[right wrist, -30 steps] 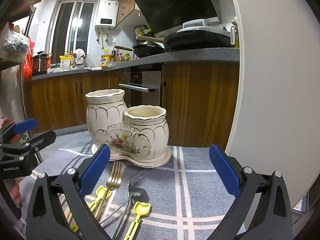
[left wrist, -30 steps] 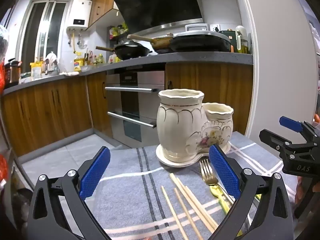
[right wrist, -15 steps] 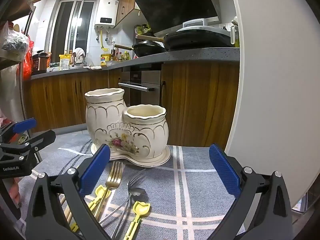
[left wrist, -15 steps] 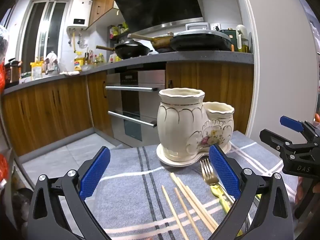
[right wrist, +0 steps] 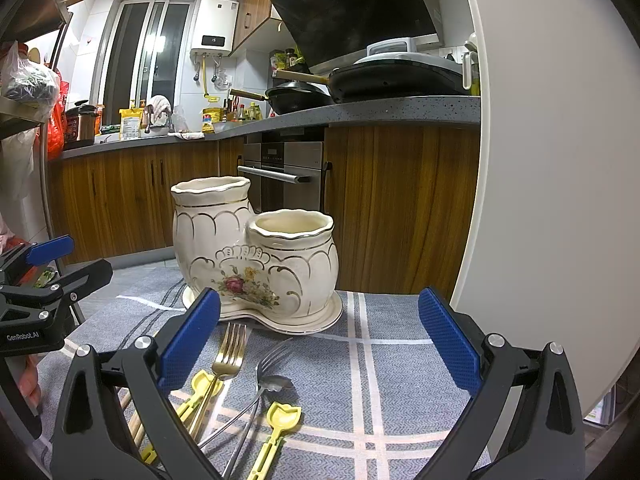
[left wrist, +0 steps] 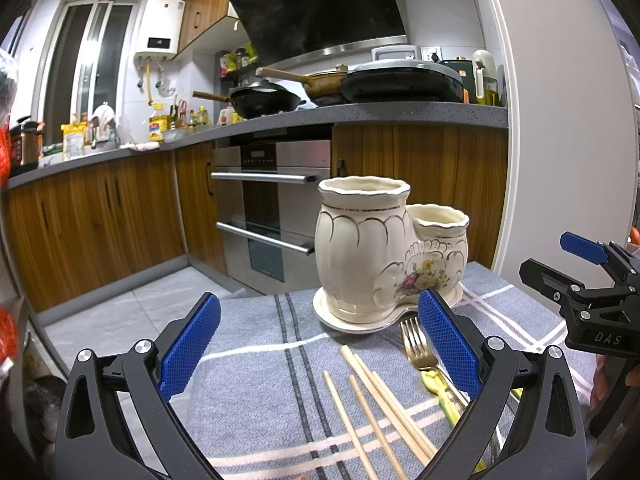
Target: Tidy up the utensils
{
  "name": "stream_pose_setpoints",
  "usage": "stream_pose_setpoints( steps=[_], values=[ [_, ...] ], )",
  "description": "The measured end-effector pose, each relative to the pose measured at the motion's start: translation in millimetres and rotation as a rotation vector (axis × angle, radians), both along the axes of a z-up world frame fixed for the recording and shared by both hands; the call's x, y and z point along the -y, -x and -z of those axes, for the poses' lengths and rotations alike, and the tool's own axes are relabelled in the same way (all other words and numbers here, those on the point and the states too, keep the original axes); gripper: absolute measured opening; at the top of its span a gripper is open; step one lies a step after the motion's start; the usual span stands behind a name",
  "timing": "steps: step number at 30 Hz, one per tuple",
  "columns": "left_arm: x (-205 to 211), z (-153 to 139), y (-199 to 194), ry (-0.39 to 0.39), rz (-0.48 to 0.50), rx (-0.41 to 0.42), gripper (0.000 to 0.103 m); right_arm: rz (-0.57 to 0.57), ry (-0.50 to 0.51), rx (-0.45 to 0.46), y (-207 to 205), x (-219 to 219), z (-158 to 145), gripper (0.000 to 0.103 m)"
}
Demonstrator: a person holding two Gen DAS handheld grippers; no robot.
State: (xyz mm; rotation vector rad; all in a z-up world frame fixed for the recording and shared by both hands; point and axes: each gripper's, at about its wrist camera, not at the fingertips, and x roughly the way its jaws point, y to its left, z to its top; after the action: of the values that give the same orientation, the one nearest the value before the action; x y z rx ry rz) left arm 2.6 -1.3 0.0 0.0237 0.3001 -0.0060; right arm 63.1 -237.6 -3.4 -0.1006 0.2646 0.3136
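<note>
A cream ceramic double-pot utensil holder (left wrist: 384, 256) (right wrist: 256, 256) stands on a grey striped cloth (left wrist: 256, 380); both pots look empty. In front of it lie several wooden chopsticks (left wrist: 380, 396), a gold fork (left wrist: 416, 344) (right wrist: 228, 356), a silver fork (right wrist: 268, 360), a silver spoon (right wrist: 276, 382) and yellow plastic utensils (right wrist: 280, 420). My left gripper (left wrist: 318, 356) is open and empty above the chopsticks. My right gripper (right wrist: 318, 356) is open and empty above the forks. Each gripper shows at the edge of the other's view.
The cloth-covered table ends just behind the holder. A white curved wall (right wrist: 560, 160) rises close at the right. Beyond are wooden cabinets, an oven (left wrist: 272, 208) and a counter with pans (left wrist: 264, 100).
Both views have shifted very slightly; the holder sits marginally differently in frame. Nothing was taken hold of or moved on the cloth.
</note>
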Motion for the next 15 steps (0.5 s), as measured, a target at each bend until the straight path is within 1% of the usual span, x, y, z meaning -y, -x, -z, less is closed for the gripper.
stream_pose_setpoints(
  steps=[15],
  values=[
    [-1.6, 0.0, 1.1, 0.0, -0.002, -0.002, 0.098, 0.0, 0.001, -0.001, -0.9, -0.5, 0.2, 0.098]
  ],
)
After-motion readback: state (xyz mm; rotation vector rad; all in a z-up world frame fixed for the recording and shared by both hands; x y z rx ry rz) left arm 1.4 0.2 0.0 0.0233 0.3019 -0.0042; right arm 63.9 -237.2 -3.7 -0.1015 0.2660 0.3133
